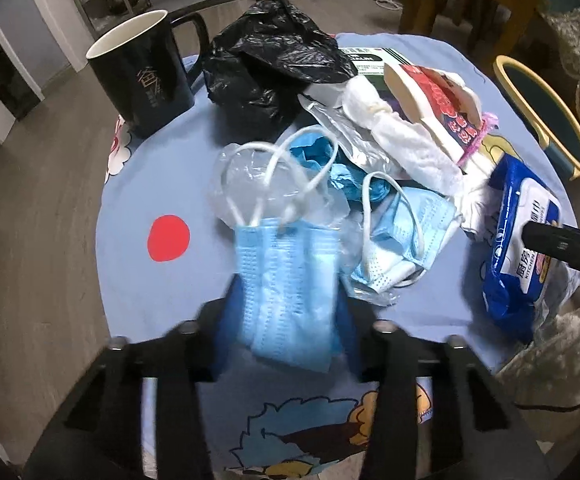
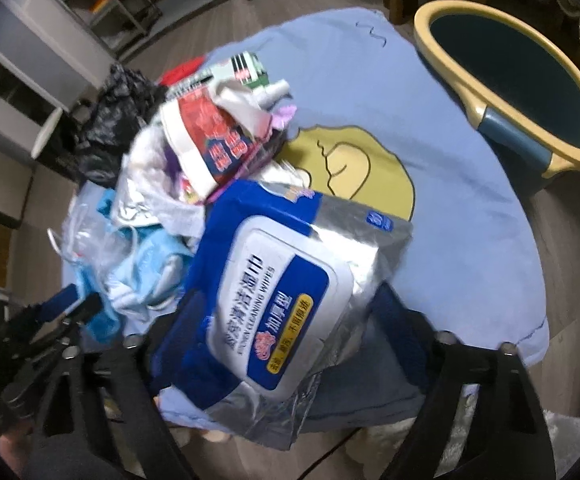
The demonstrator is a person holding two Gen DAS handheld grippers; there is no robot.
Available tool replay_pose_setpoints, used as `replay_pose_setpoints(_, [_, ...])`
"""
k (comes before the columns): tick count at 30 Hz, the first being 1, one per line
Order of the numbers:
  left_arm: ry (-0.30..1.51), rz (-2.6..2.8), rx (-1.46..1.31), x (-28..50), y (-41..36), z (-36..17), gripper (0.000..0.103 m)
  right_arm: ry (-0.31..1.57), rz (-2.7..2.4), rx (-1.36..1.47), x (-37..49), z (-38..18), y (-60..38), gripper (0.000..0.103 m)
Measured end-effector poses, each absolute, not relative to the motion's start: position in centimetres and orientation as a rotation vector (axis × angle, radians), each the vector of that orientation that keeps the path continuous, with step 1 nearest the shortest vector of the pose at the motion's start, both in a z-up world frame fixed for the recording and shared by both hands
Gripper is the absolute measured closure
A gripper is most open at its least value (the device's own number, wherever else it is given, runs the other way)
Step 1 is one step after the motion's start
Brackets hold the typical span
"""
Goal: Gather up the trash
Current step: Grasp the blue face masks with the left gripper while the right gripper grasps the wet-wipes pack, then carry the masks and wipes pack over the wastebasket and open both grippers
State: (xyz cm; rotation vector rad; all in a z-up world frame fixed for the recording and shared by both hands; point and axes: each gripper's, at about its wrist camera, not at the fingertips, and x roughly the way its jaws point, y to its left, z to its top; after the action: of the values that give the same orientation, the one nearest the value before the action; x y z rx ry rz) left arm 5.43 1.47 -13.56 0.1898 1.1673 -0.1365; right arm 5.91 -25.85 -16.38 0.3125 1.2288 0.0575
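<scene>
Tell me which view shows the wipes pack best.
The right wrist view: the wipes pack fills the centre, lid label and foil end visible. The left wrist view catches only its blue end at the right edge, partly behind the other tool.

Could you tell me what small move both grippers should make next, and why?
Probably lift both together: the left gripper brackets the pale blue pleated face mask, the right gripper the blue-and-silver wet-wipes pack, and the yellow-rimmed bin stands beyond the table.

Blue face mask hanging crumpled, blue-silver wipes pack tilted, both off the table
</scene>
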Motion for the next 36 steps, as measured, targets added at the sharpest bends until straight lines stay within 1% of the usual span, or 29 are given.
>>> replay_pose_setpoints(1, [1.167, -0.141, 0.195, 5.4, 1.4, -13.5, 0.078, 1.234, 0.050, 0.302, 5.9, -16.5, -25.8, 0.038])
replay_pose_setpoints(2, [1.166, -0.141, 0.203, 5.3, 1.4, -13.4, 0.080, 1.230, 0.051, 0.303, 5.9, -16.4, -25.8, 0.041])
replay_pose_setpoints(4, [1.168, -0.140, 0.206, 5.1, 1.5, -13.1, 0.091, 1.207, 0.053, 0.305, 5.9, -15.8, -25.9, 0.054])
replay_pose_setpoints(5, [1.168, -0.136, 0.199, 5.1, 1.7, -12.9, 0.093, 1.197, 0.056, 0.310, 5.8, -15.6, -26.0, 0.056])
replay_pose_setpoints(6, [1.163, -0.137, 0.189, 4.9, 1.9, -12.7, 0.094, 1.190, 0.058, 0.314, 5.8, -15.3, -26.1, 0.061])
replay_pose_setpoints(10, [1.106, -0.143, 0.169, 4.1, 2.2, -11.0, 0.095, 1.138, 0.095, 0.385, 5.3, -14.2, -26.9, 0.077])
replay_pose_setpoints(12, [1.093, -0.156, 0.157, 4.0, 2.2, -10.4, 0.095, 1.105, 0.136, 0.444, 5.1, -13.4, -27.2, 0.082])
replay_pose_setpoints(17, [1.075, -0.177, 0.134, 3.3, 2.2, -9.3, 0.095, 1.049, 0.273, 0.561, 5.0, -12.2, -26.7, 0.082])
replay_pose_setpoints(20, [1.076, -0.175, 0.132, 3.3, 2.2, -9.2, 0.095, 1.033, 0.332, 0.526, 5.3, -11.5, -25.1, 0.079])
replay_pose_setpoints(21, [1.080, -0.174, 0.125, 3.4, 2.4, -9.3, 0.095, 1.036, 0.335, 0.501, 5.4, -11.4, -24.5, 0.070])
replay_pose_setpoints(22, [1.086, -0.172, 0.115, 3.4, 2.6, -9.4, 0.095, 1.034, 0.328, 0.480, 5.5, -11.4, -24.3, 0.058])
replay_pose_setpoints(24, [1.095, -0.177, 0.097, 3.5, 2.9, -9.6, 0.095, 1.036, 0.319, 0.439, 5.6, -11.5, -23.7, 0.049])
replay_pose_setpoints(25, [1.098, -0.178, 0.090, 3.7, 3.0, -9.8, 0.095, 1.040, 0.317, 0.435, 5.8, -11.7, -23.5, 0.046])
replay_pose_setpoints(28, [1.105, -0.186, 0.088, 3.8, 2.9, -10.2, 0.095, 1.045, 0.354, 0.502, 6.2, -12.1, -23.6, 0.046])
replay_pose_setpoints(30, [1.104, -0.189, 0.086, 4.0, 2.8, -10.3, 0.095, 1.018, 0.384, 0.552, 6.3, -11.7, -23.9, 0.052])
replay_pose_setpoints(31, [1.103, -0.192, 0.085, 4.1, 2.8, -10.3, 0.095, 0.993, 0.384, 0.521, 6.2, -11.1, -23.7, 0.052])
replay_pose_setpoints(33, [1.105, -0.194, 0.078, 4.3, 2.7, -10.5, 0.095, 0.974, 0.295, 0.372, 6.0, -10.6, -23.2, 0.052])
replay_pose_setpoints(36, [1.113, -0.199, 0.069, 4.5, 2.6, -10.7, 0.095, 1.075, 0.237, 0.390, 6.6, -12.9, -23.6, 0.052])
